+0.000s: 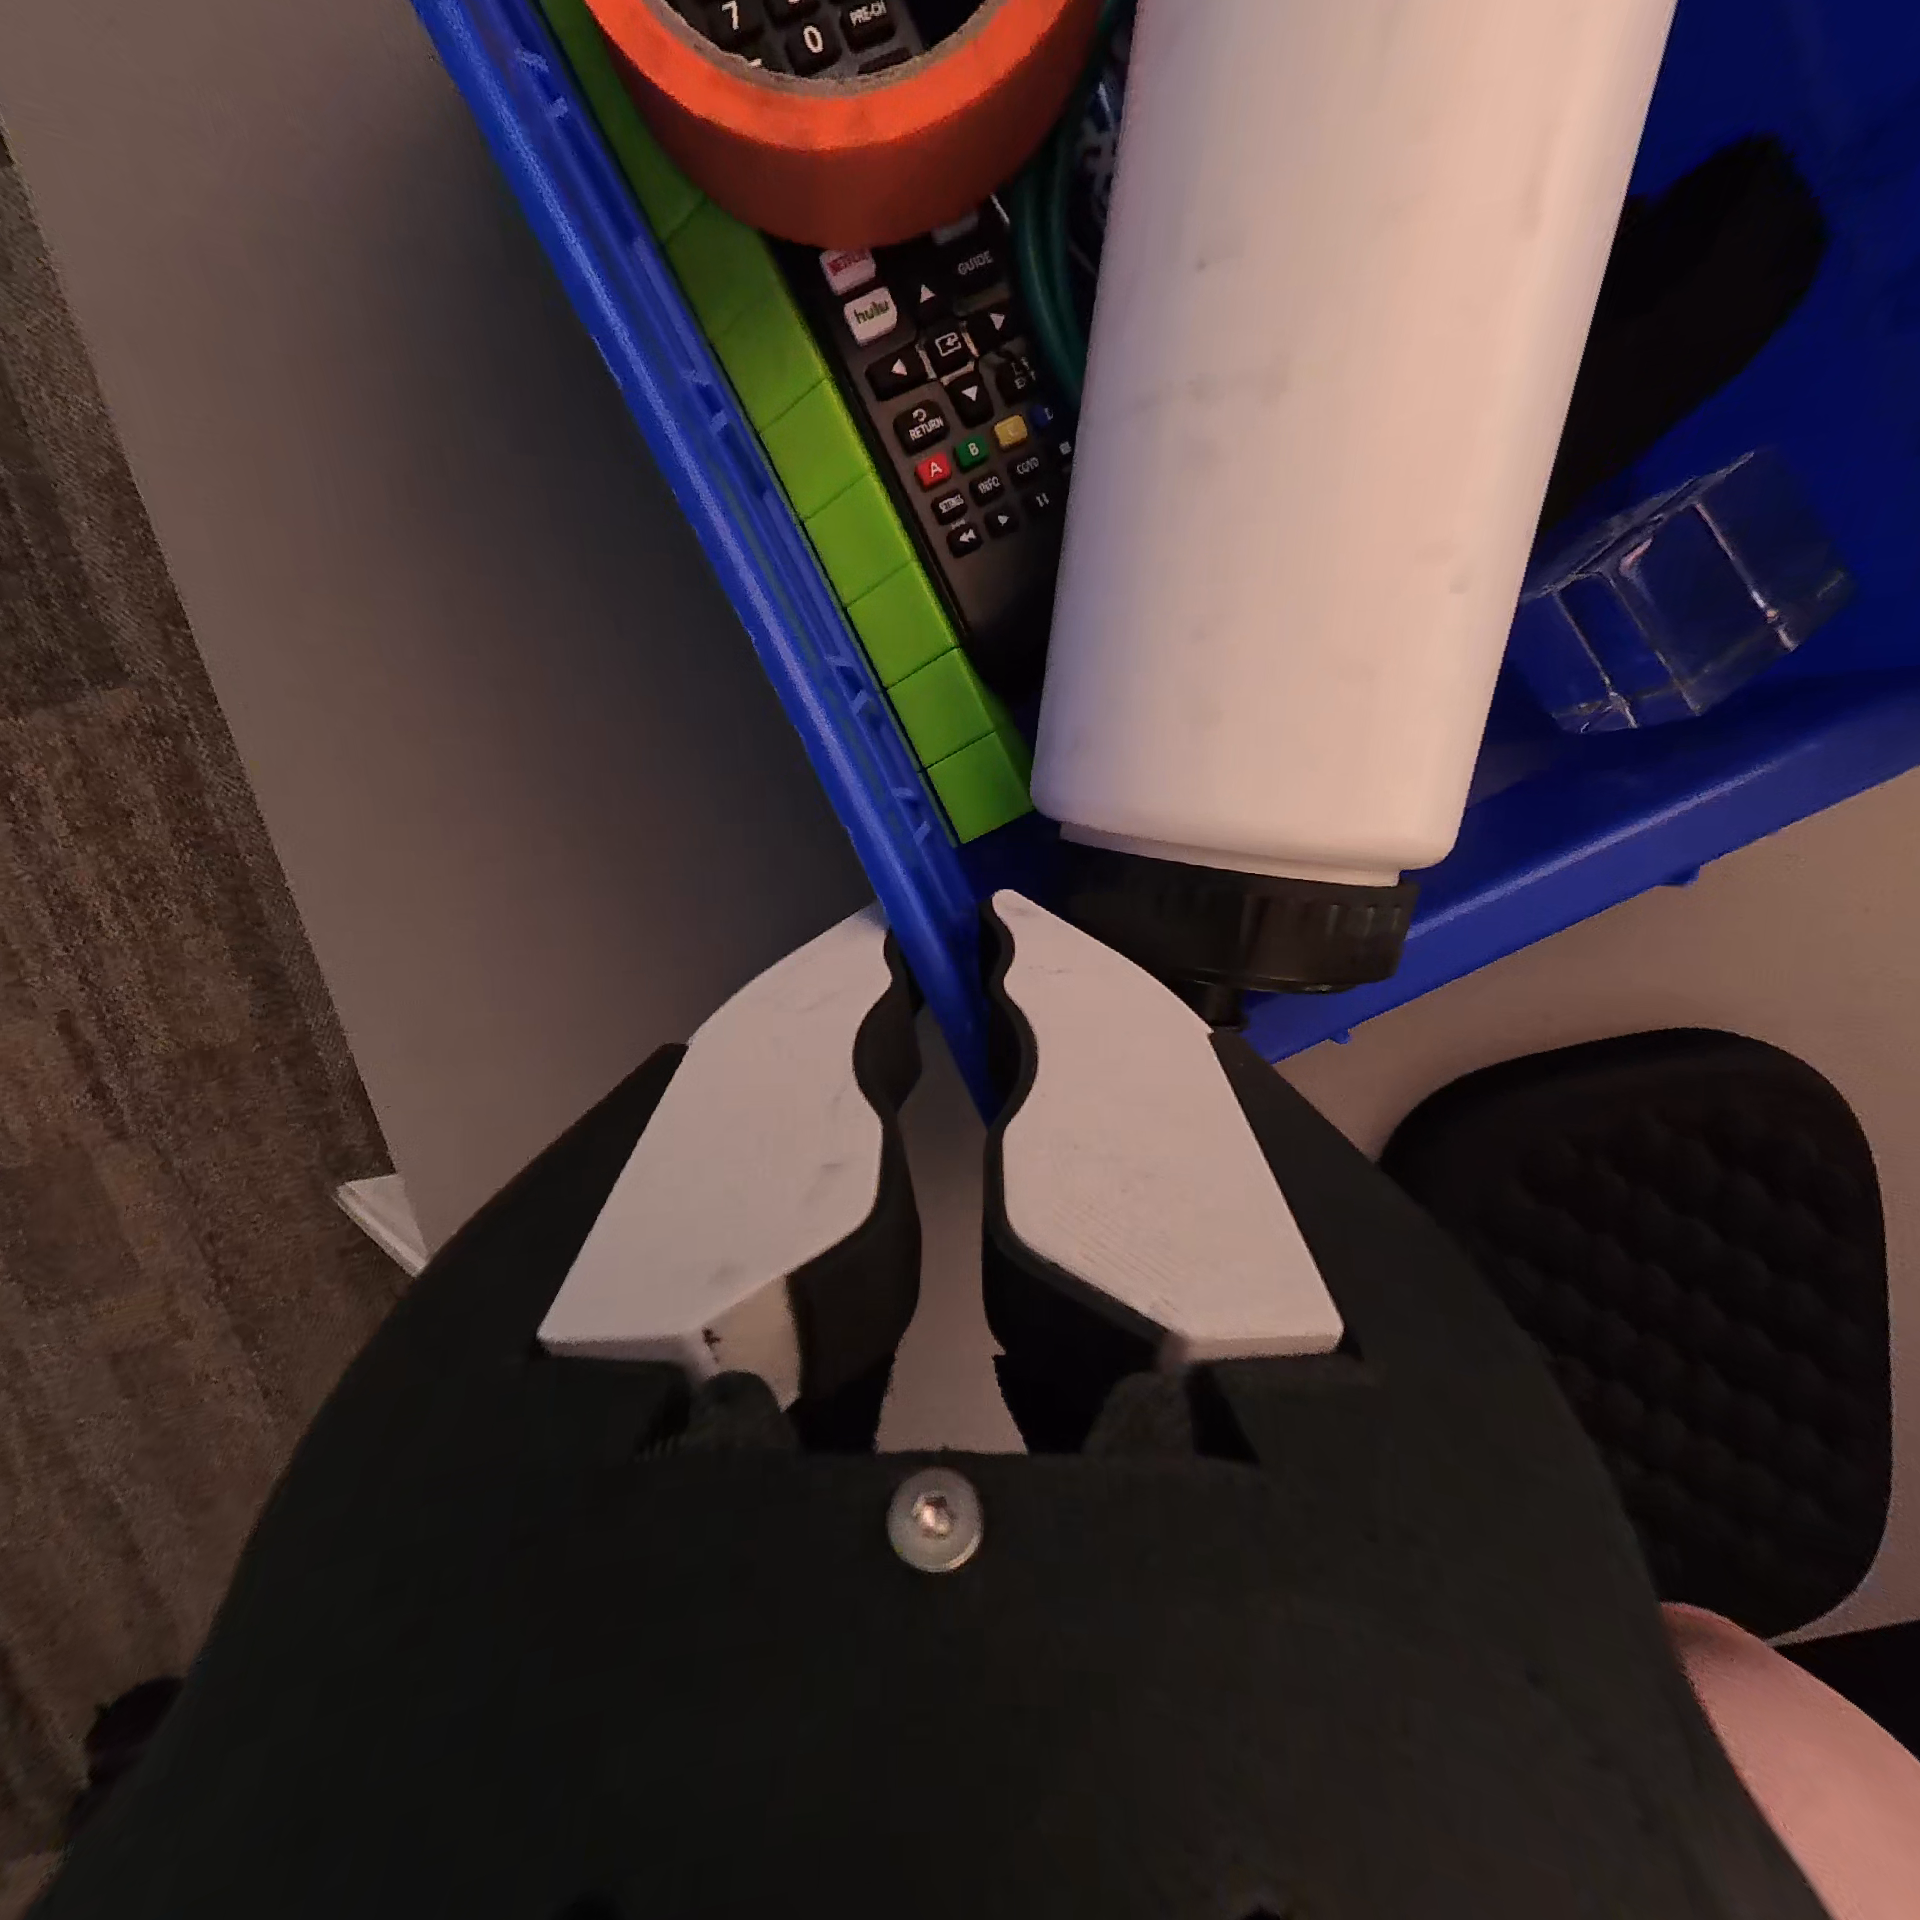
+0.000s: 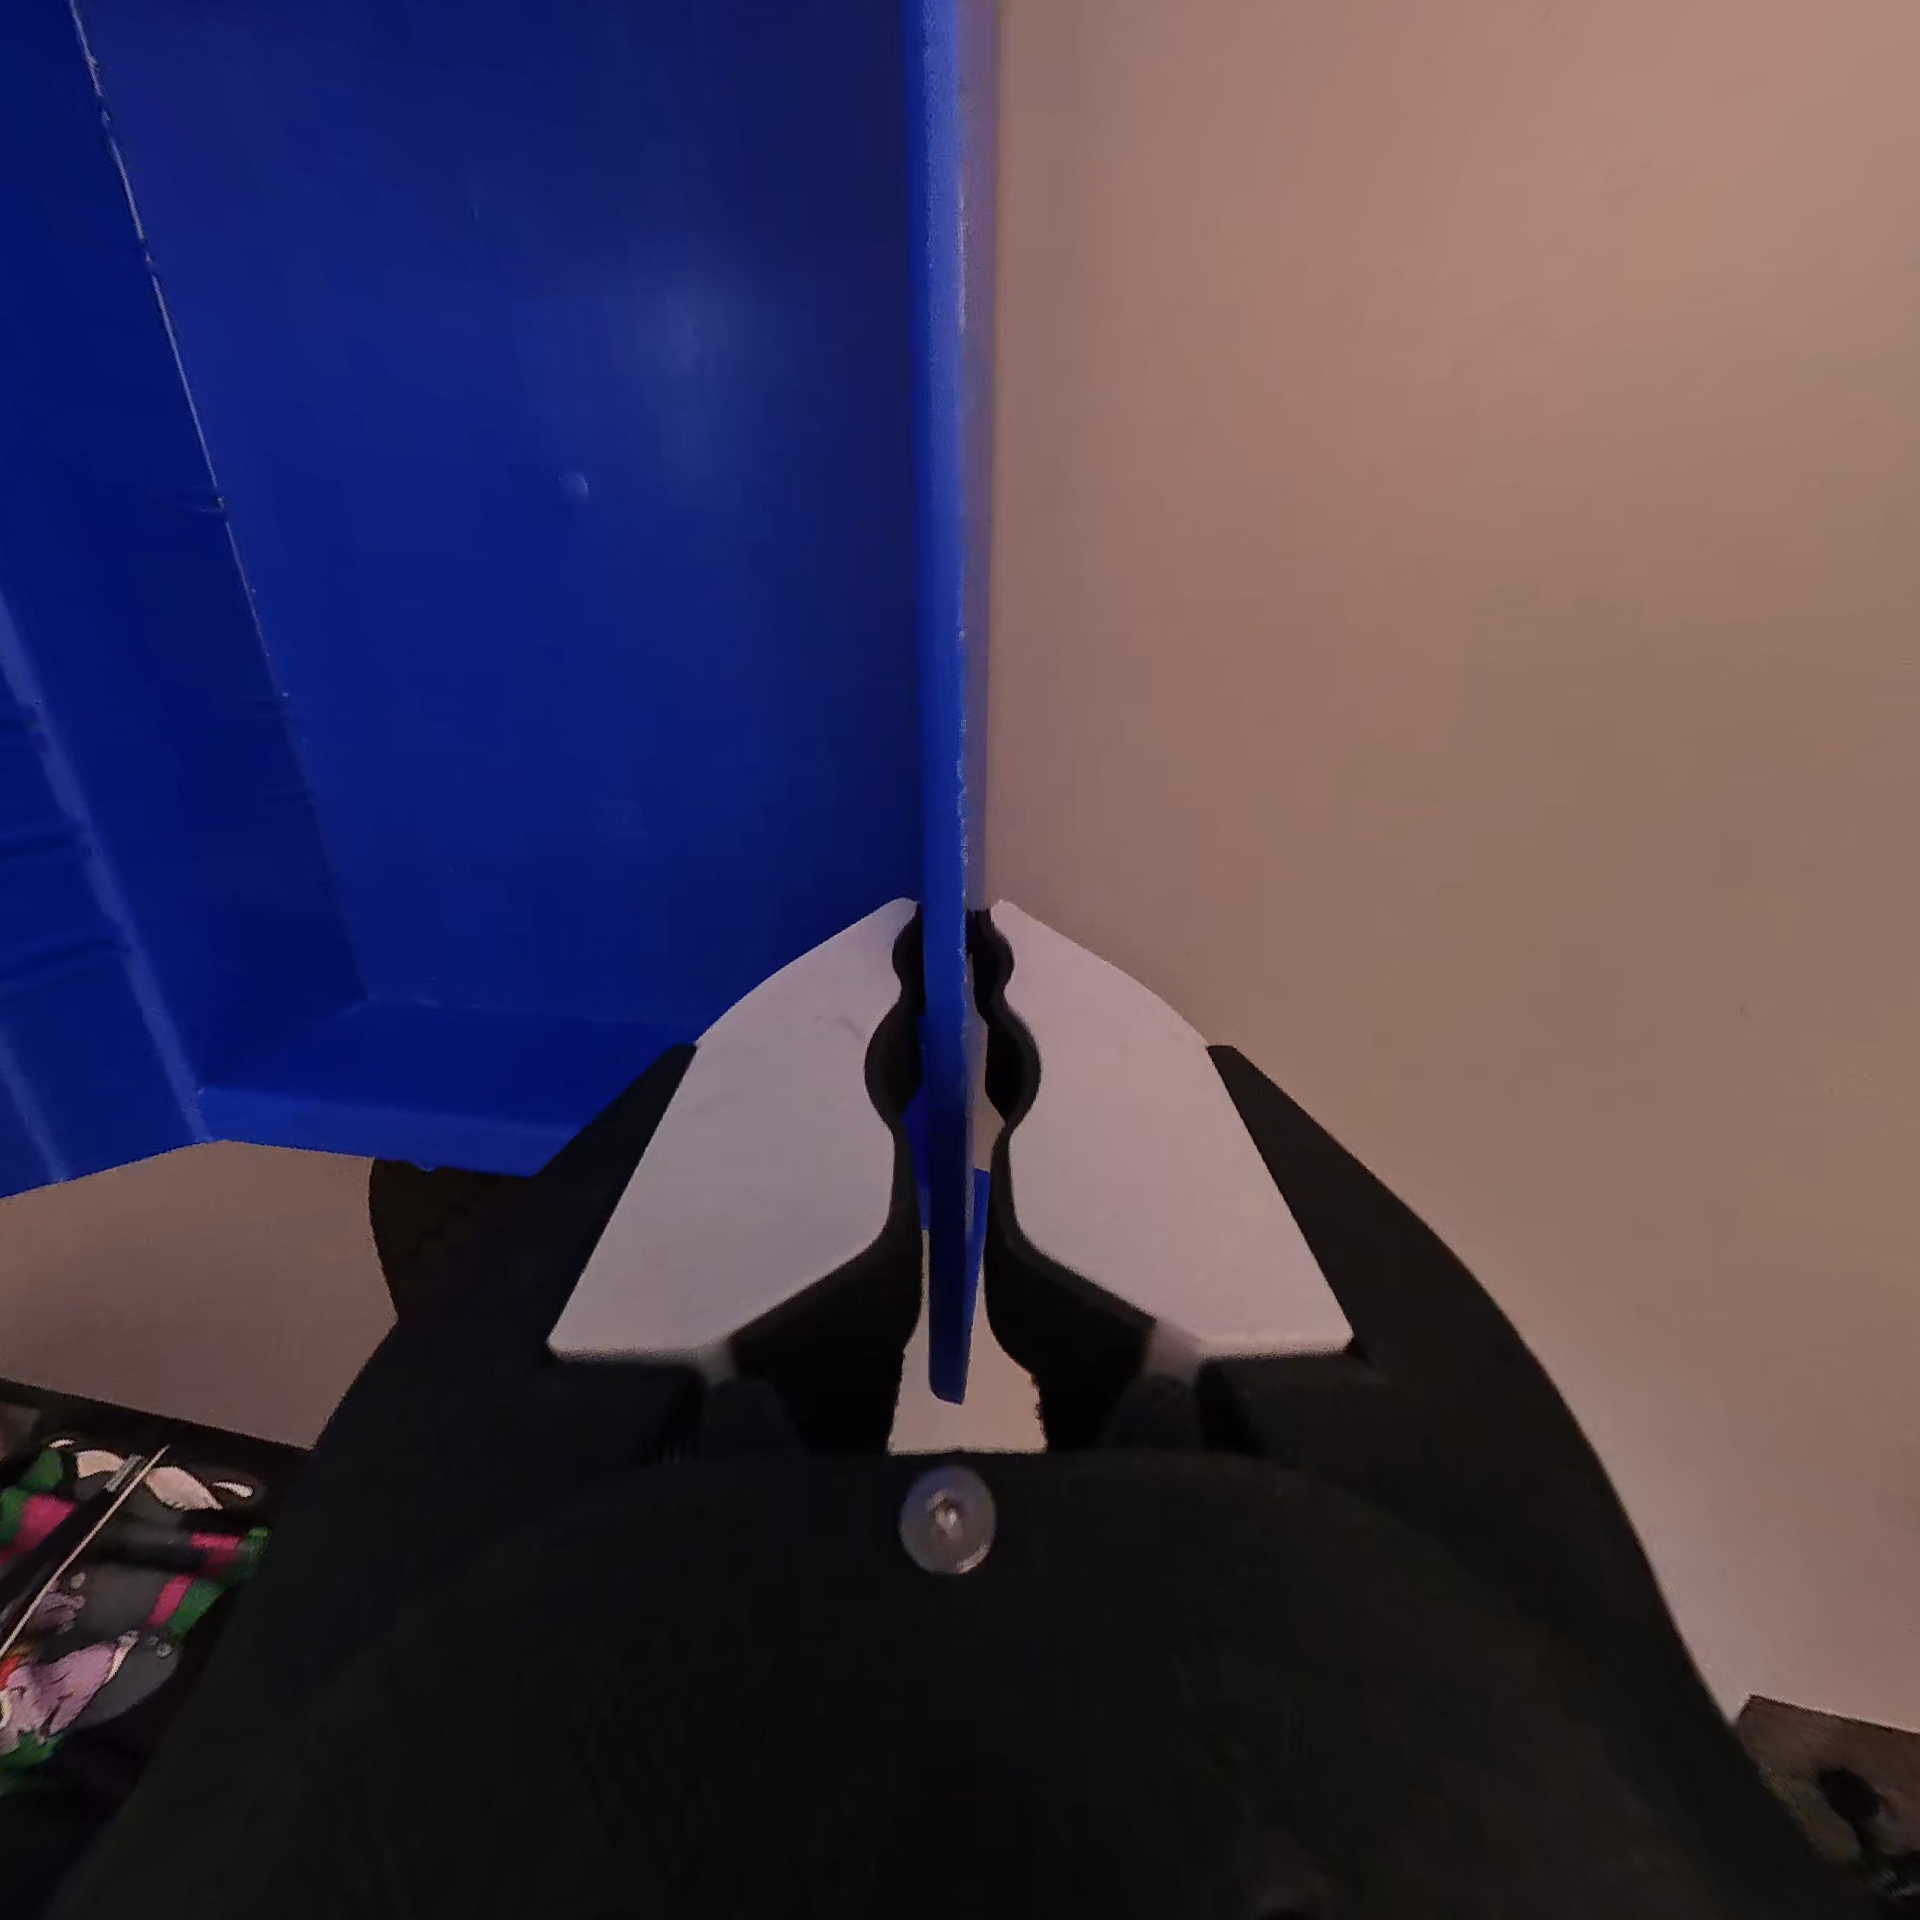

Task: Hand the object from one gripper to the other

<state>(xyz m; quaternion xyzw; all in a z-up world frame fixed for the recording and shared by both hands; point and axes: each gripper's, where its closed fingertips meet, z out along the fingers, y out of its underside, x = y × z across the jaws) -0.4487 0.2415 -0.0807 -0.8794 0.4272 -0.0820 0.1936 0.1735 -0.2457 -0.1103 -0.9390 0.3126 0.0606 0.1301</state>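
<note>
Bin (image 2: pixel 520 520), the blue one, is held by both grippers, one at each side wall. The right gripper (image 2: pixel 943 914) is squeezed tight on a thin wall that runs straight away from it. The left gripper (image 1: pixel 940 920) is nearly closed around the wall at a near corner; I think it is gripping, but I cannot be sure. Two holds likely keep the loaded bin level. Its long way seems to run across between the grippers, open side up.

Inside, near to far by the left wall: green blocks (image 1: pixel 883 592), a white bottle (image 1: pixel 1320 416) with its black cap at the near corner, a remote (image 1: pixel 956 416), orange tape (image 1: pixel 831 135). A clear block (image 1: pixel 1683 592) lies to the right.
</note>
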